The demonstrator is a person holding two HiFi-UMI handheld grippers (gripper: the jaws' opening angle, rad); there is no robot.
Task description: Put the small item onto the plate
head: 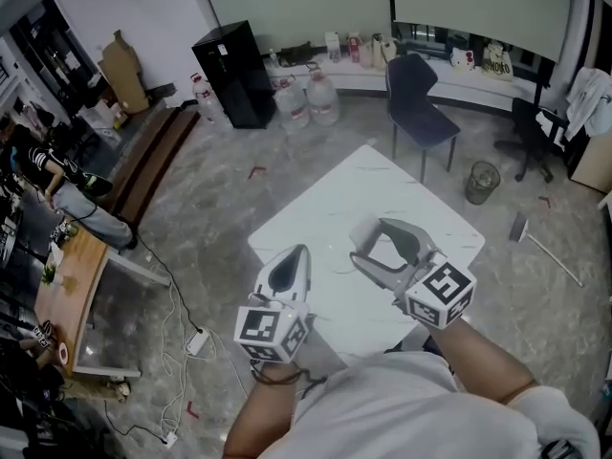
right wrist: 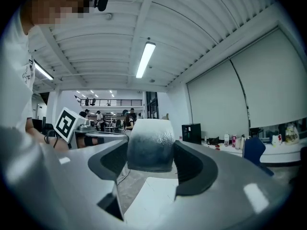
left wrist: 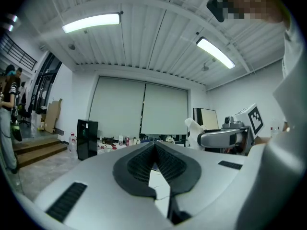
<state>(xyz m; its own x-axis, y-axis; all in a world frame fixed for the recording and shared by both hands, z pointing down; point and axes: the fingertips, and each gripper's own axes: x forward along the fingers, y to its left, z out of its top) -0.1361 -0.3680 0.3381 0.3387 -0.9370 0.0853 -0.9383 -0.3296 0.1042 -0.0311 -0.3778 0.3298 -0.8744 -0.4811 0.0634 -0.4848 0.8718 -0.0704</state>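
Claws, one in each of my hands, hover over a white counter. My right claw is partly open and clamped on the small item, a pale rounded block, white on top and shading to grey lower down. It sits upright between the two dark pads and touches both. My left claw has its ribbed pads pressed together with nothing between them.

So the small item is already in my right claw, up off the counter and right of the left claw. The right hand is the one that will have to carry it.

No plate shows in any view. The part of the counter I can see from above is bare, and my claws and body hide its near edge. I cannot tell which way the plate lies from the item, and I judge it must be found before any placing.

The only container I can make out is a wire bin on the floor, far right of the counter. I cannot tell what is in it.
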